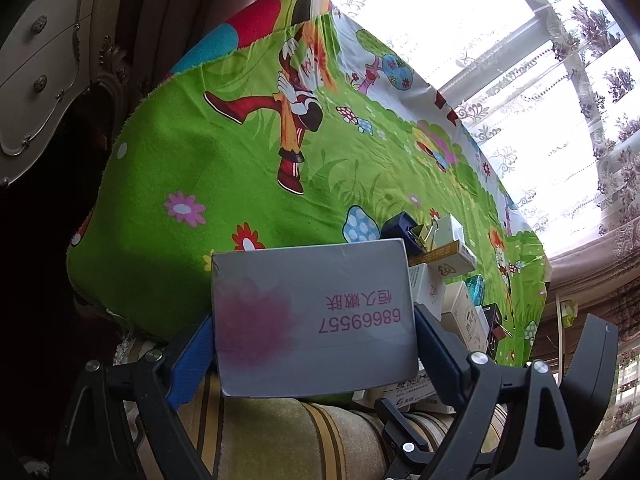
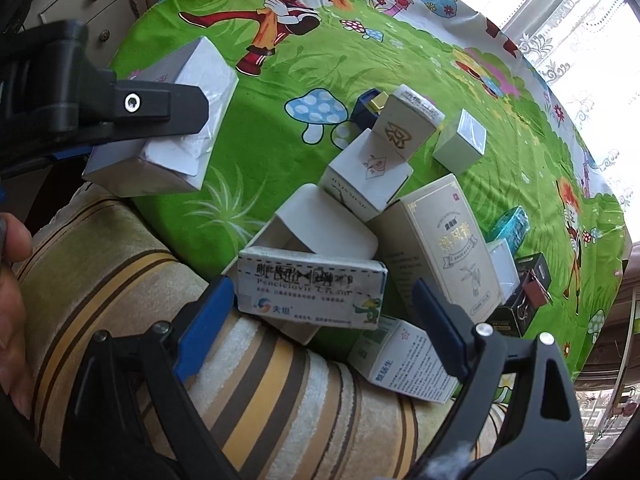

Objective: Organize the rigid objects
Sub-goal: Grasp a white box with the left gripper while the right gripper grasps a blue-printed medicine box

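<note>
A: Item one. Left claw (image 1: 314,344), jaws set wide, clamped on the grey carton (image 1: 312,316) across its long side. Printed face with the pink bloom turned toward the wrist camera, lettering upside down. Long axis runs straight across between the two fingers. Position: at the near edge of the table, over the green cartoon cloth (image 1: 208,168).

B: Item two. Right claw (image 2: 320,320), jaws spread wide, nothing gripped. The cream box (image 2: 312,294) lies between the blue pads, apparently not pressed by either. Its long axis also runs across the gap, label upright to this camera.

A: Location of that box?

B: Near edge of the table, front of a loose pile: an open-ended sleeve (image 2: 320,220) behind it, a tall cream carton (image 2: 444,248) to the right, a white box with a star (image 2: 404,360) nearer still, partly off the cloth onto the striped cushion (image 2: 248,380).

A: Hazards, as judged.

B: Closing on the cream box could nudge the open sleeve or tip the leaning tall carton. The star box looks ready to slide off the edge if bumped. Thin card may crush under a hard squeeze.

A: And the grey carton: held at its ends only, it might twist and slip out.
</note>
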A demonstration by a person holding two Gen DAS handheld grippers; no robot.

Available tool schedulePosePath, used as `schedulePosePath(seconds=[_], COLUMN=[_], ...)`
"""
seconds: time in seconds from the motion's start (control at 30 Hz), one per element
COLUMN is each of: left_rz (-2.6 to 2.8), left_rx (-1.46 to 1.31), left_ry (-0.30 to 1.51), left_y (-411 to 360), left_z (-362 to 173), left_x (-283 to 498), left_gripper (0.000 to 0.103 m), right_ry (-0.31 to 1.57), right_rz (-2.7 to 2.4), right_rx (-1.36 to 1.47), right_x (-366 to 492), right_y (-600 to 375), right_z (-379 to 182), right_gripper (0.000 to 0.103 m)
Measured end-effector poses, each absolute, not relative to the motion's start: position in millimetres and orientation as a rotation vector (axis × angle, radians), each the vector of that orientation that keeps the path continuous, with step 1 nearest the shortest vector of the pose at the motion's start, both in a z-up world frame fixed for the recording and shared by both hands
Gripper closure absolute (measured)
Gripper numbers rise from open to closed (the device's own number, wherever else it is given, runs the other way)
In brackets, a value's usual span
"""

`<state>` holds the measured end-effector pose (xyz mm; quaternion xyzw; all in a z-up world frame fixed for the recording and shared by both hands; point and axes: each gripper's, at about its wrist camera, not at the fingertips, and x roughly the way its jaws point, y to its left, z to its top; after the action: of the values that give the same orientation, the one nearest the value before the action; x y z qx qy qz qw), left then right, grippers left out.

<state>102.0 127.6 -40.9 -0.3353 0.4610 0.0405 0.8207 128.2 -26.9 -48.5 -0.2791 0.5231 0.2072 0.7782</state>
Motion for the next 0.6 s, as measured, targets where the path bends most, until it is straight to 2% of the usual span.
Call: schedulePosePath(seconds=[0.23, 0.33, 0.6], left_rz=[0.097, 0.102, 0.124], left_rx=[-0.705, -0.700, -0.692], left_ry=[0.982, 0.978, 0.939], left_y=[127, 126, 125], left_z=[-41, -40, -31], left_x=[101, 100, 92], left_gripper=[0.011, 0.011, 0.011], right_ry=[1.153, 1.153, 1.087], right_rz=[0.446, 0.456, 0.462], right_rx=[-0.580, -0.575, -0.534], right_x=[134, 133, 125], right_y=[-27, -27, -36], right_z=[-54, -55, -38], right_gripper=[0.012, 0.023, 0.023])
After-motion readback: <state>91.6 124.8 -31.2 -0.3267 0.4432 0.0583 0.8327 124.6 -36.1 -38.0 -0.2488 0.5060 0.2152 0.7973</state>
